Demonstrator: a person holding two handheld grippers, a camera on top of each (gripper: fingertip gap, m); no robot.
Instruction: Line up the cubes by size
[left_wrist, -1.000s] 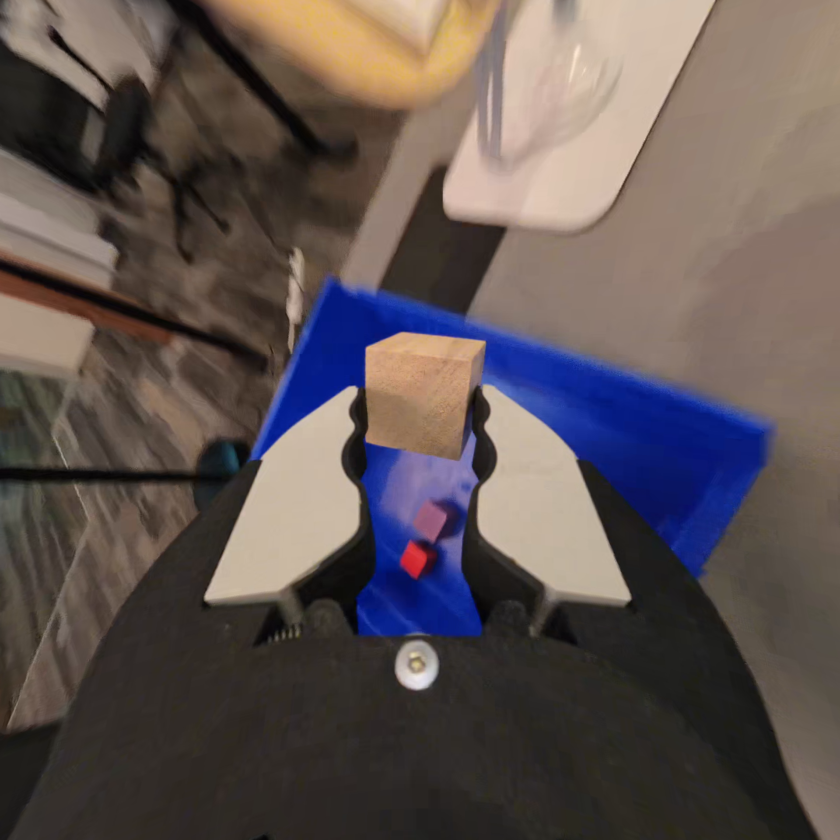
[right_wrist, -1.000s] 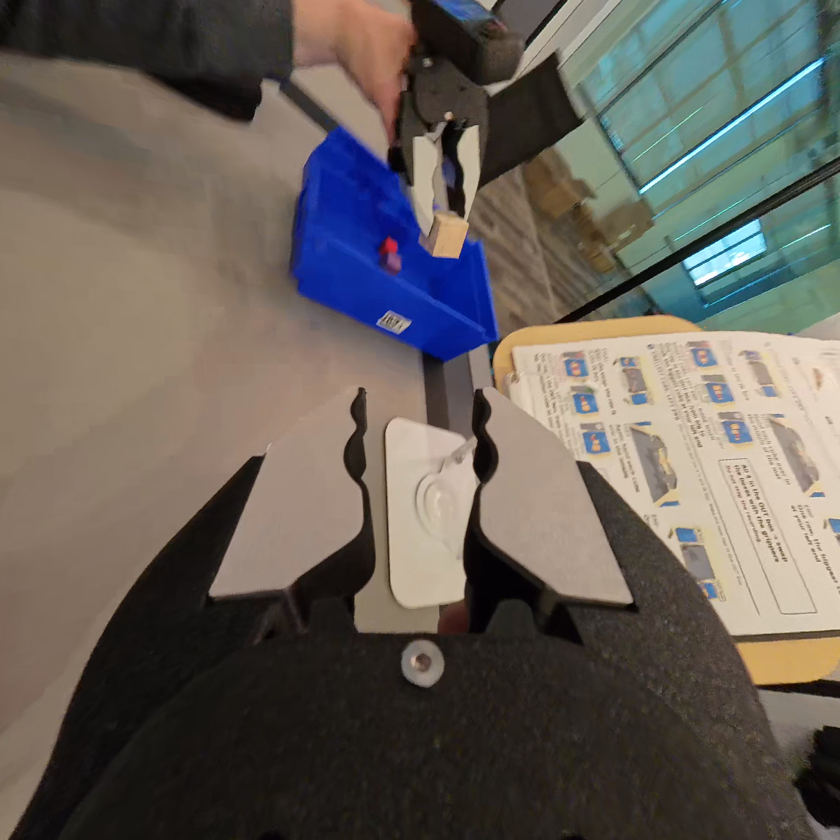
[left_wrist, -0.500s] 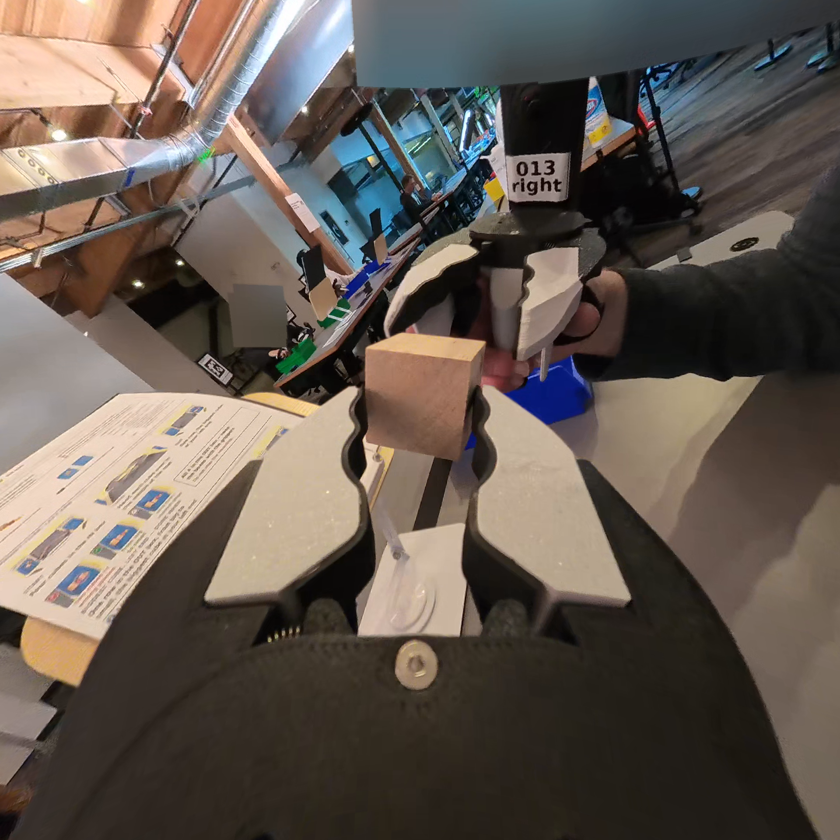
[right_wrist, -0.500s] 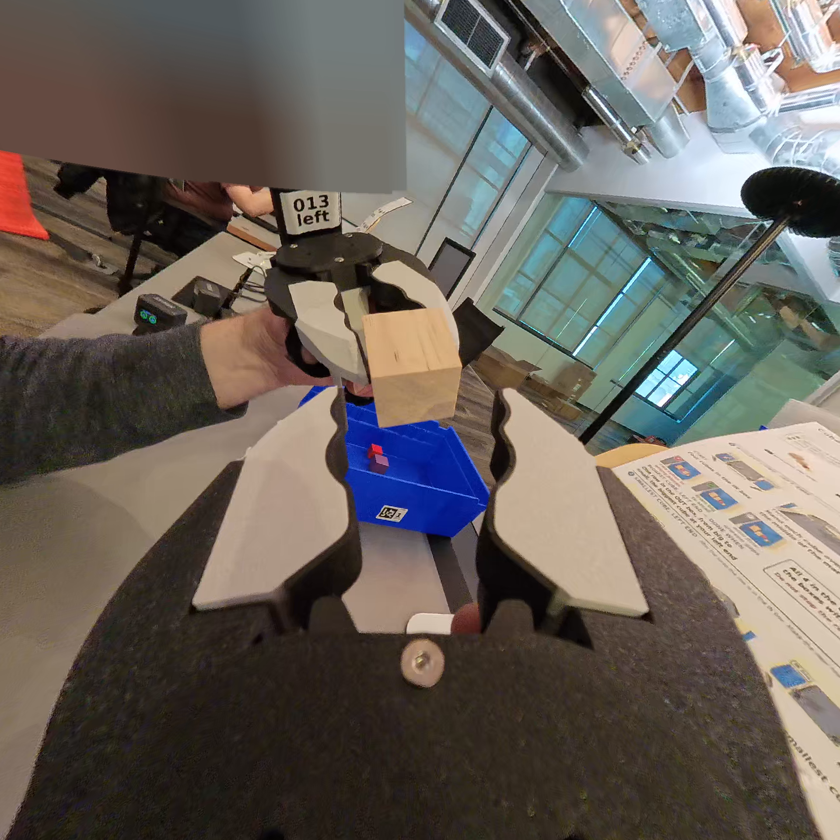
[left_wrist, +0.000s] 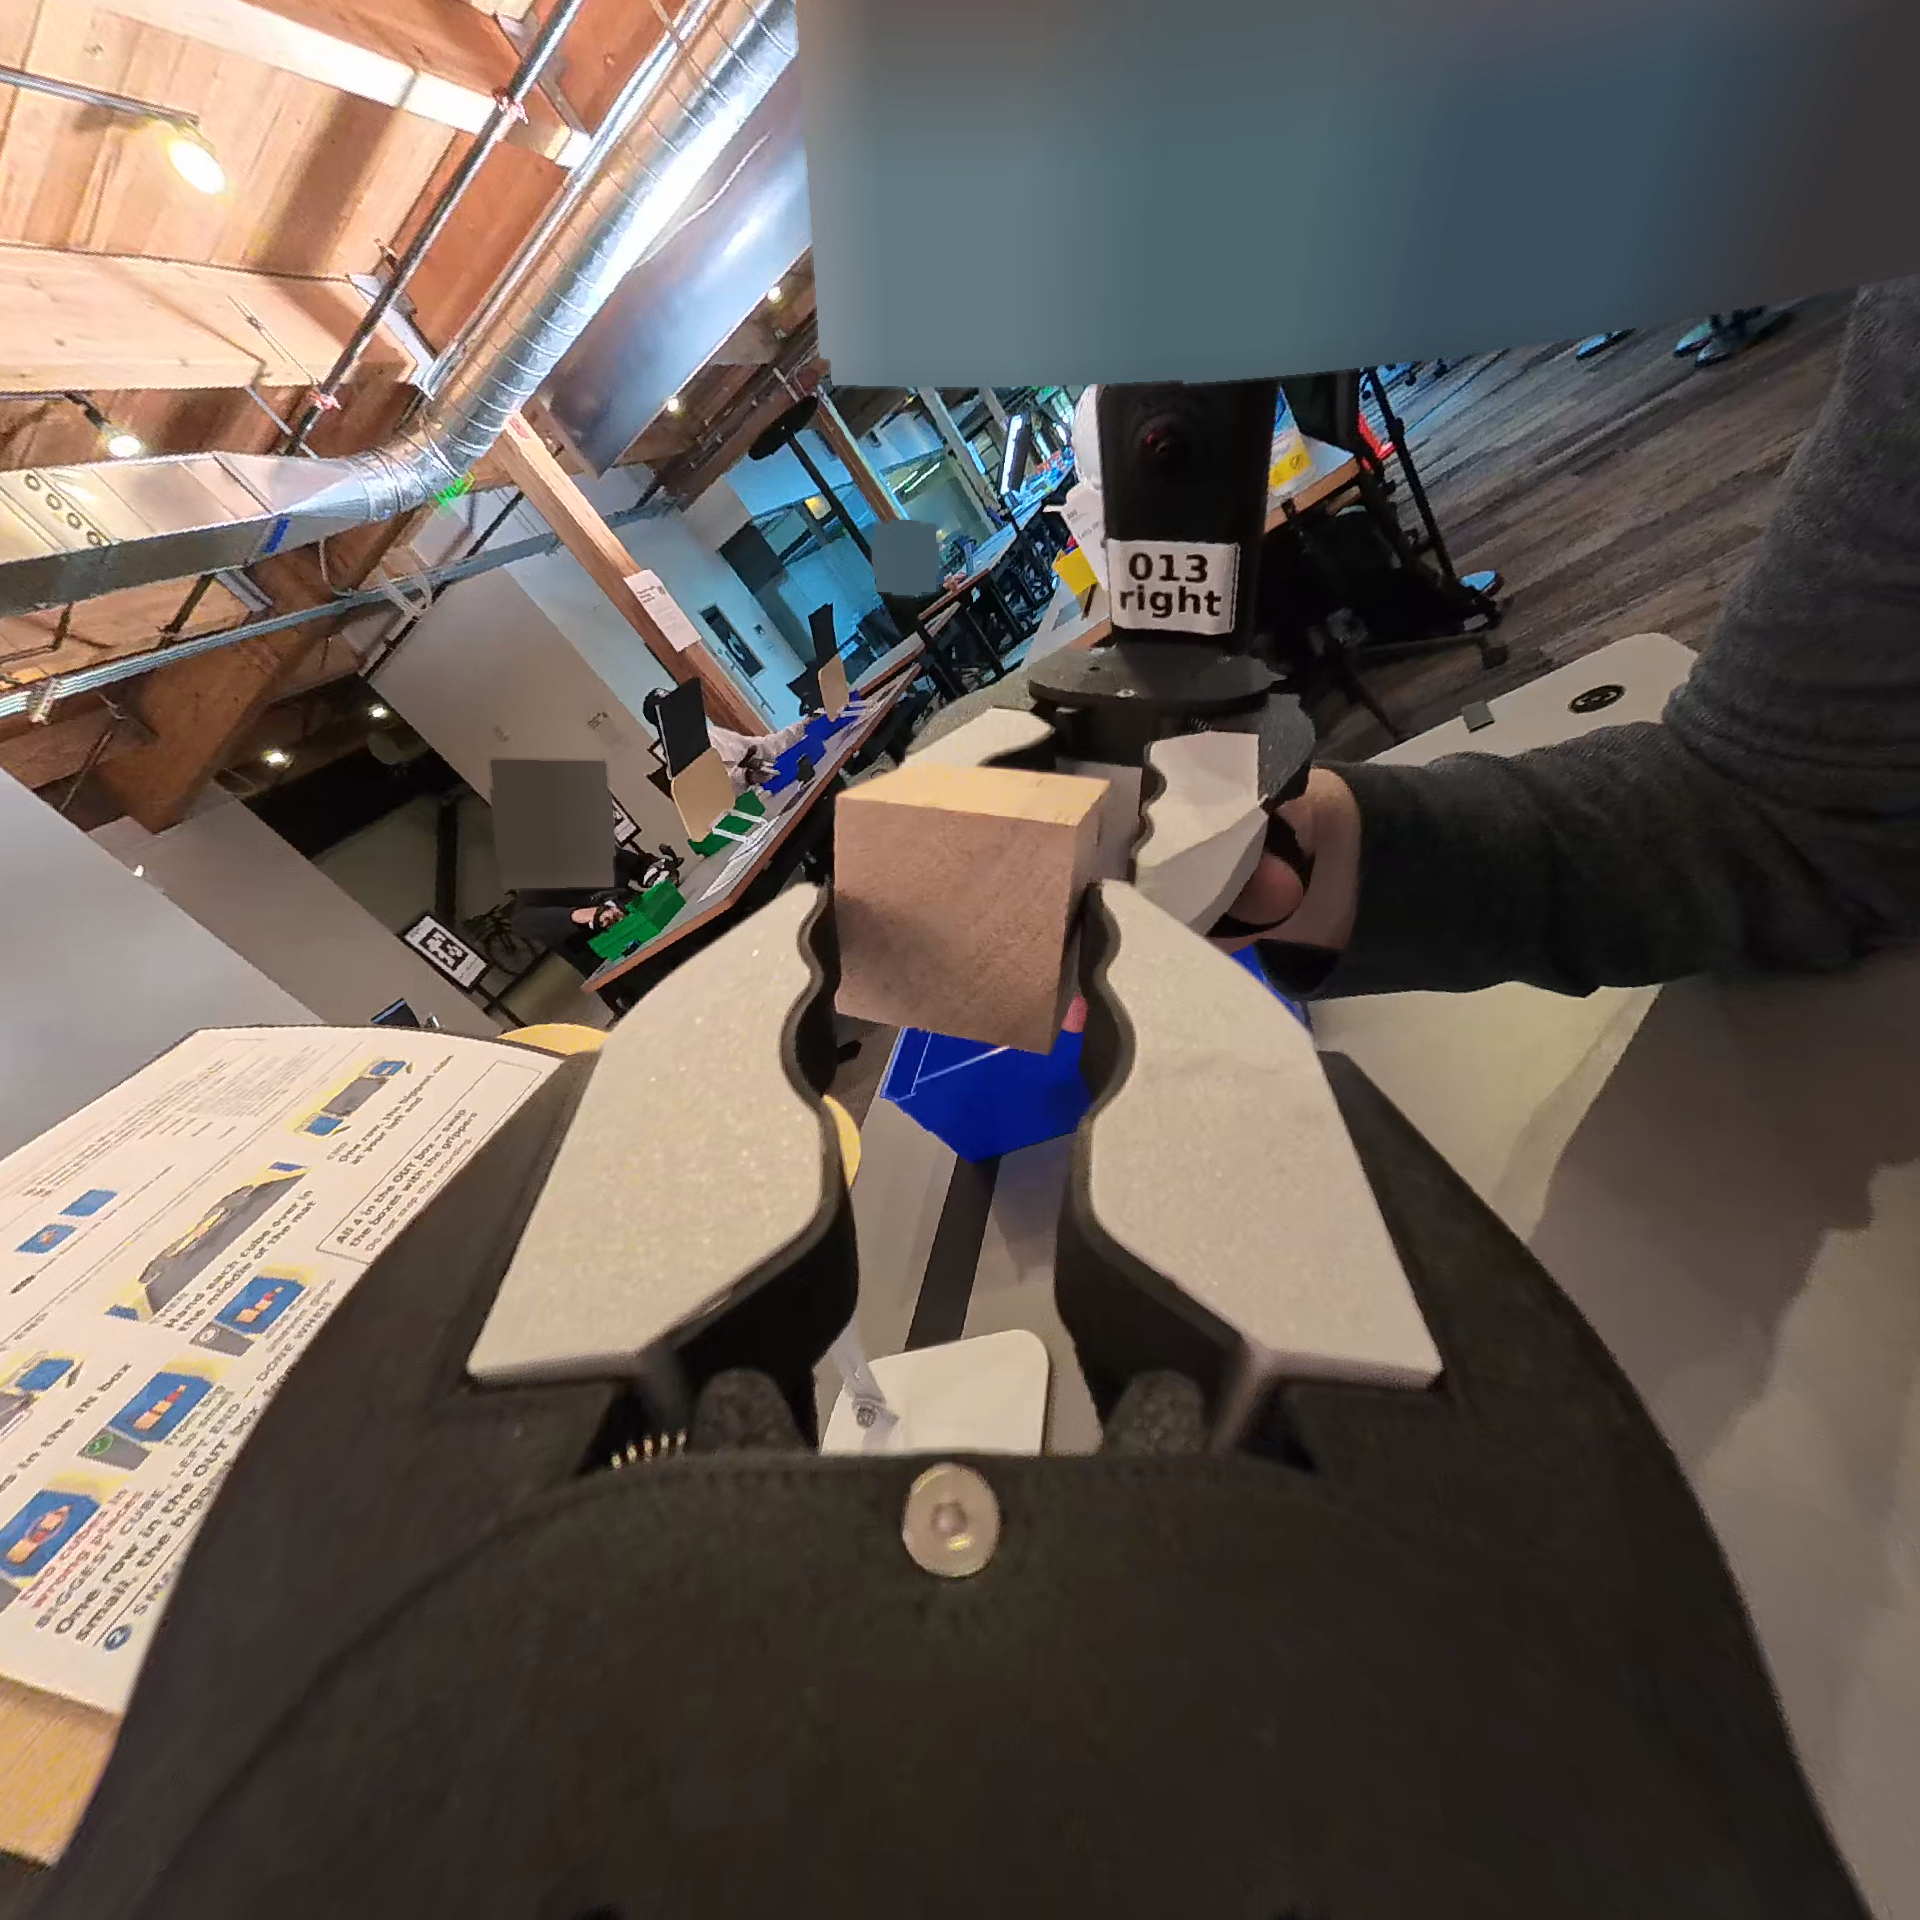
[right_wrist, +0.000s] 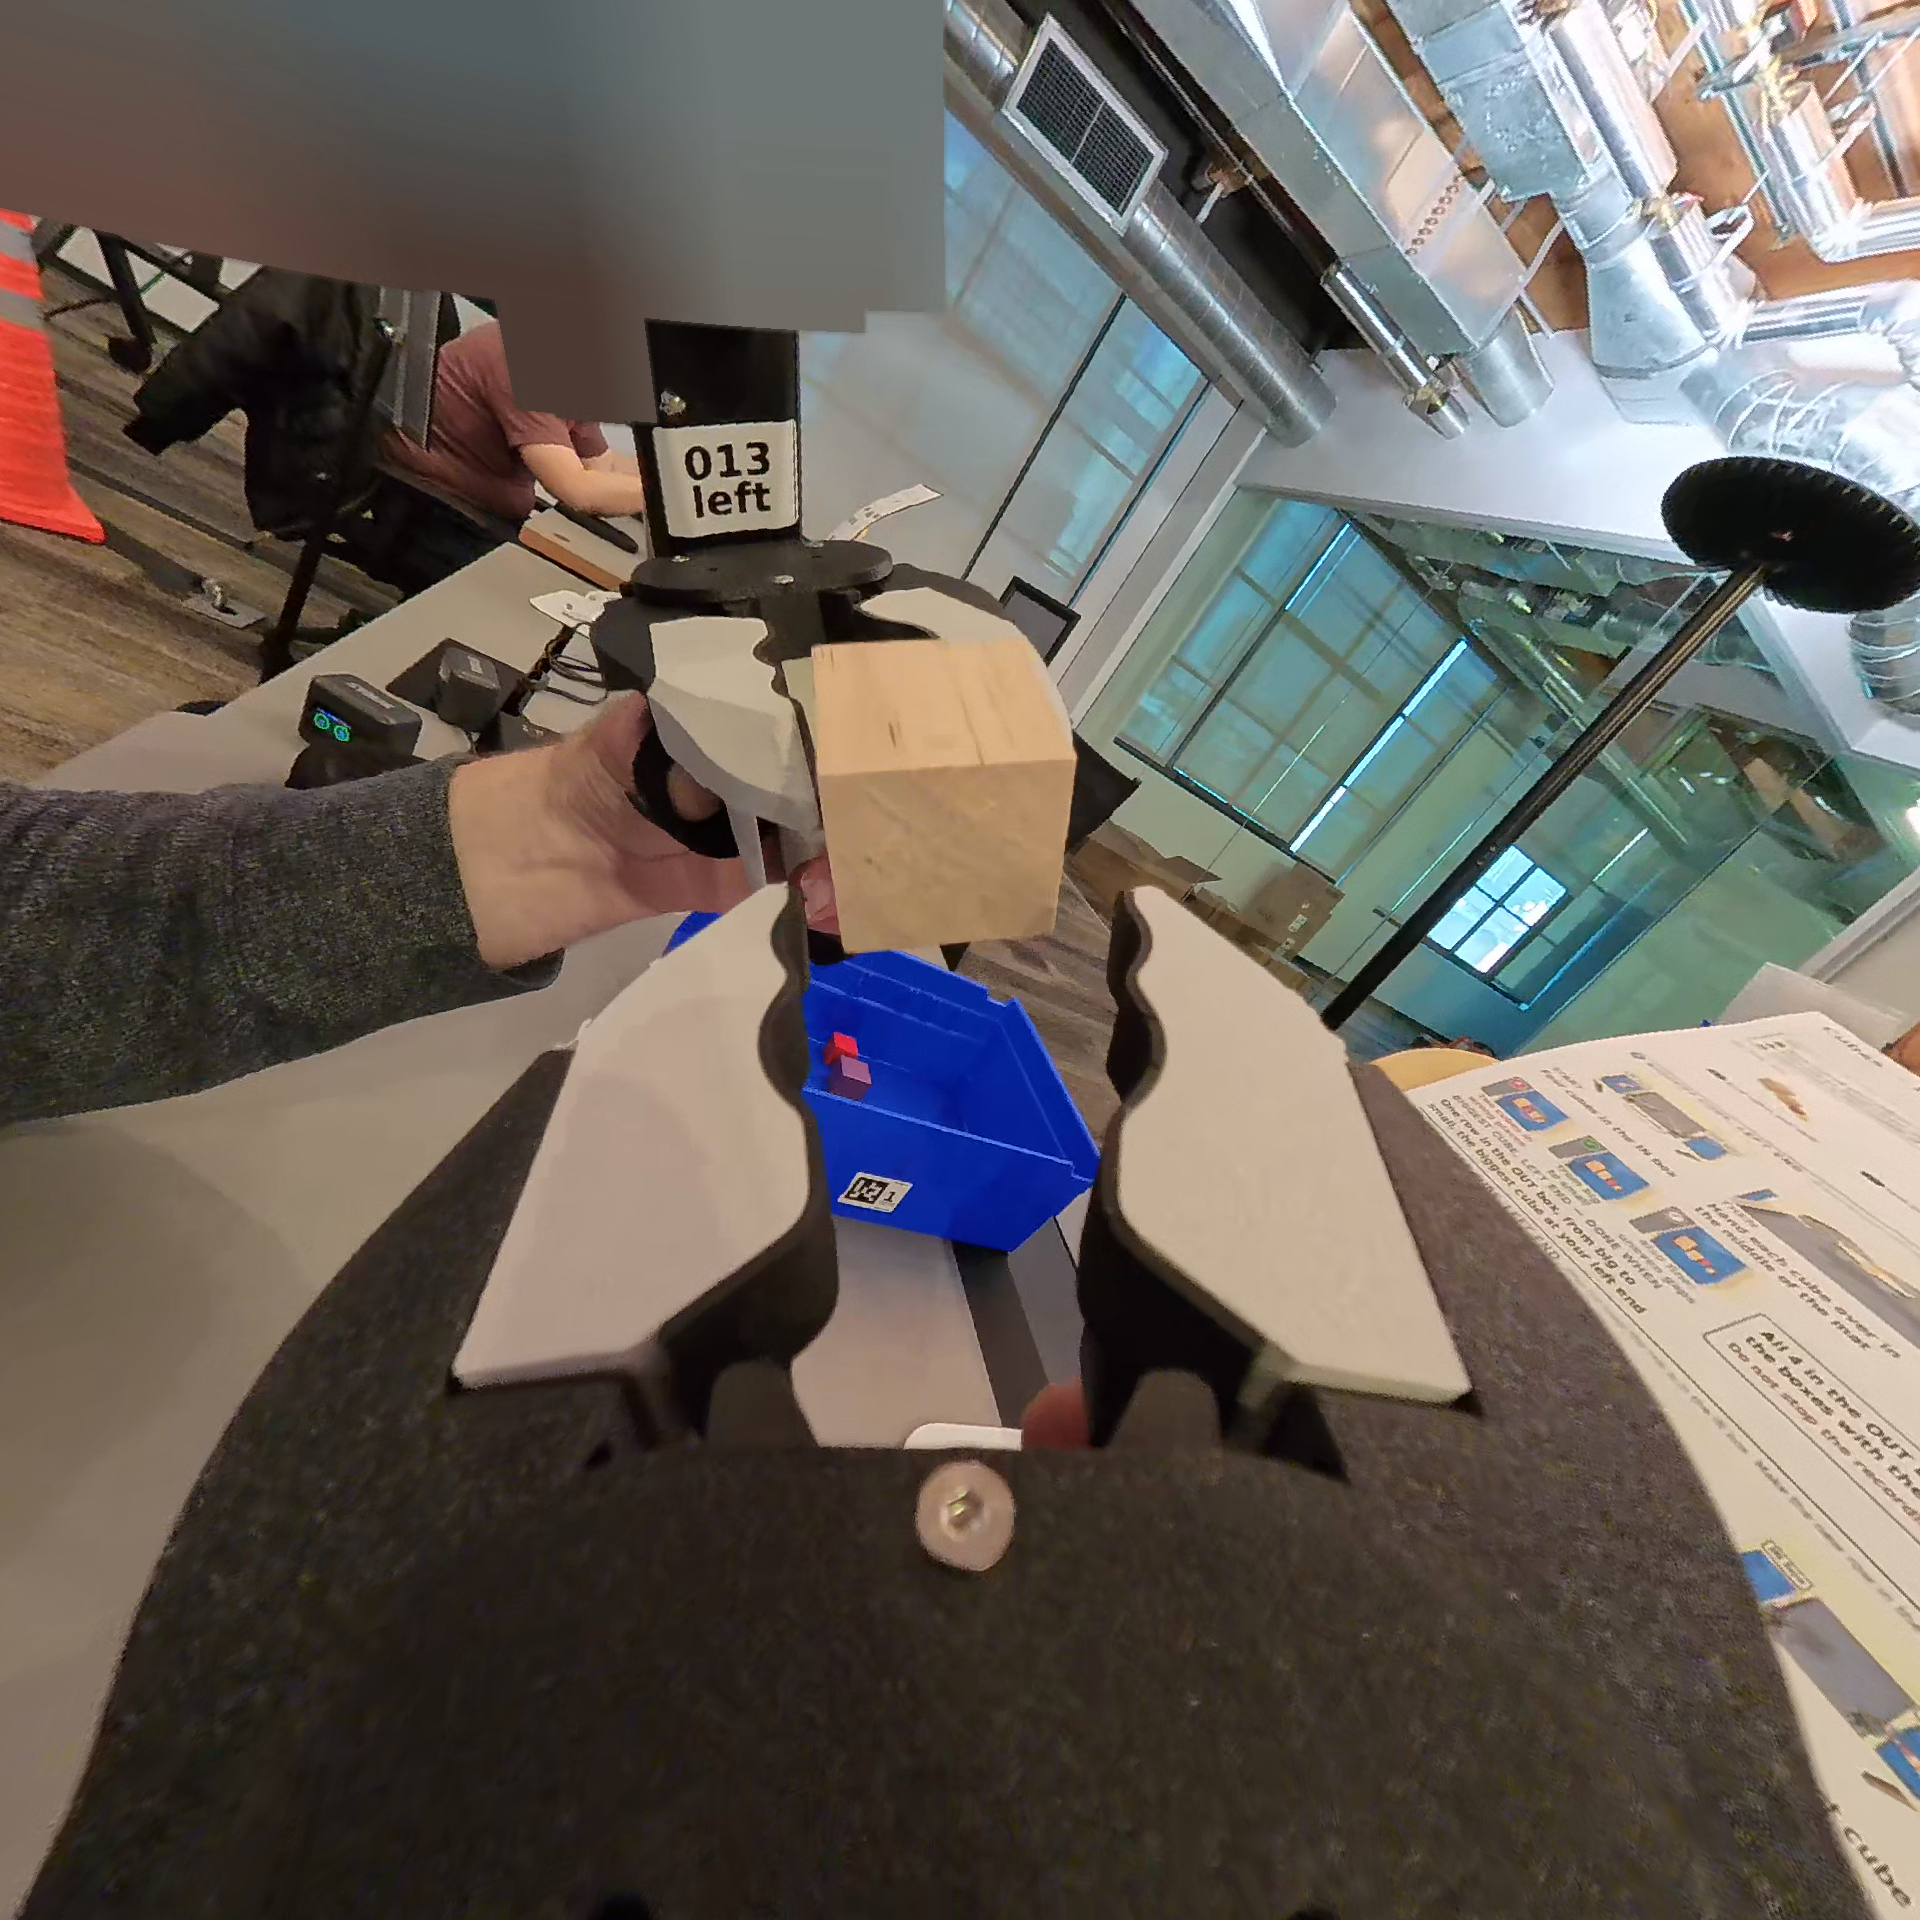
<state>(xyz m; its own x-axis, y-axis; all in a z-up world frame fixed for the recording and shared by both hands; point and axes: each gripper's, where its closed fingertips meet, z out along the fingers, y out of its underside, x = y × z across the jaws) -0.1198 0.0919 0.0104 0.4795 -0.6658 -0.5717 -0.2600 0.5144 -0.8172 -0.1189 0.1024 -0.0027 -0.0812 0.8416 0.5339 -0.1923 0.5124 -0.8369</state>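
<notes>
We hold a pale, smooth-grained wooden cube (left_wrist: 961, 906) in the air, pinched between the matte grey pads of our left gripper (left_wrist: 956, 935), which press its two sides. Our right gripper (right_wrist: 961, 935) faces it with its wavy-edged fingers spread wide and nothing between them. Below, on the grey table (right_wrist: 208, 1247), the glossy blue plastic bin (right_wrist: 966, 1164) contains a small red cube (right_wrist: 840, 1047) and a small purple cube (right_wrist: 854, 1075), touching.
</notes>
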